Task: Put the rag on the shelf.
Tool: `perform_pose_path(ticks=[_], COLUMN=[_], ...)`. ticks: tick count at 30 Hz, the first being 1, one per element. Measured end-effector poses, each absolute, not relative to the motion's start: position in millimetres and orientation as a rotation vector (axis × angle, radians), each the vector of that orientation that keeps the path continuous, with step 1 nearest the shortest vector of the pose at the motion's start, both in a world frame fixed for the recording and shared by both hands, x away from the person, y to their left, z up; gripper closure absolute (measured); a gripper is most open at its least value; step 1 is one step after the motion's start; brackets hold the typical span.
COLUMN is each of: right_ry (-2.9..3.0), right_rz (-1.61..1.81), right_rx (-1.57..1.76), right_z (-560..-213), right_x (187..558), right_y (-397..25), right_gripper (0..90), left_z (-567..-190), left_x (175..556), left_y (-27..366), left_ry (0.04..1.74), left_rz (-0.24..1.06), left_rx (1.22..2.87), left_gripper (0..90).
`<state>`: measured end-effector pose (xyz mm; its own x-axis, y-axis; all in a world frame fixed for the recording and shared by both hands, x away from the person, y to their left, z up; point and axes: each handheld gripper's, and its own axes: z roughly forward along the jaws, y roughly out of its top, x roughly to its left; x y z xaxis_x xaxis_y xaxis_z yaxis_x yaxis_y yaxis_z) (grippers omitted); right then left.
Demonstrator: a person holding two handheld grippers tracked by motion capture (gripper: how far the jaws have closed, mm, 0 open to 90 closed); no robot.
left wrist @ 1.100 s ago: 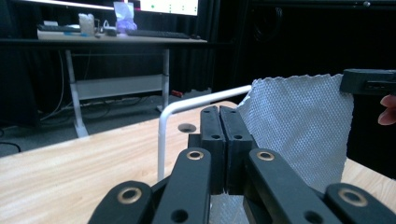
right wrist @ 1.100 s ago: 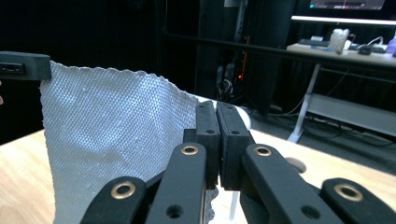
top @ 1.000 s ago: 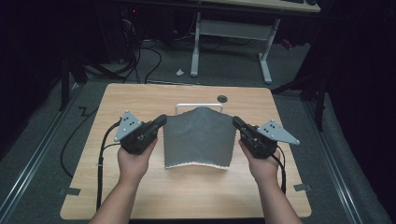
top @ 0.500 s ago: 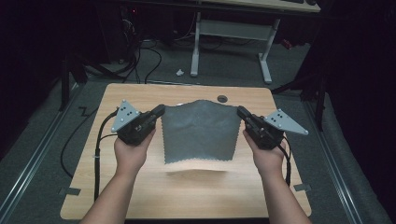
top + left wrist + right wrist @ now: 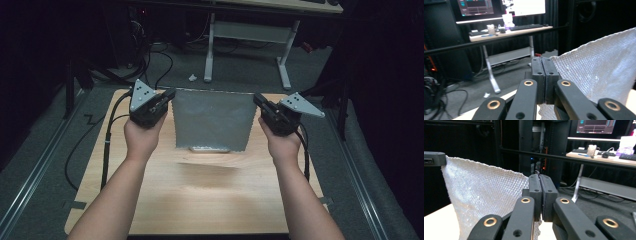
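High view: a grey woven cloth (image 5: 211, 120) hangs stretched above the wooden tabletop (image 5: 210, 195), its lower edge near the surface. The left tongs (image 5: 169, 95) are clamped on its upper left corner, and the right tongs (image 5: 258, 100) on its upper right corner, each held in a hand.

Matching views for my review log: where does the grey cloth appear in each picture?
High view: the grey cloth hangs at centre, between the left gripper and right gripper.
Left gripper view: right side.
Right gripper view: left side.
Shared landmark: the white-legged desk behind.
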<state>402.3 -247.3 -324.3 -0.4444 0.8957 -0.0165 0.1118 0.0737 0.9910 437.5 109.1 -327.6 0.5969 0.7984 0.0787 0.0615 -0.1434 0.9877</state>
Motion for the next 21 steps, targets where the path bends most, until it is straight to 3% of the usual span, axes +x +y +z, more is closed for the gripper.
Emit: perform_pose_path(ticks=[14,21], right_ry=[1.718,1.773], right_rz=[1.344,1.291], right_rx=[1.067,1.156], right_z=[-337.1,-363.2], right_x=[462.8,487.2], right_y=[-252.2,-253.5], right_gripper=[89.6,89.6], left_z=[-344.6,-373.8], left_x=[494.9,515.3], left_y=[86.9,82.8], left_ry=[0.807,0.864], left_rz=[0.816,0.729], left_rx=[1.713,1.825], left_gripper=[89.3,89.4])
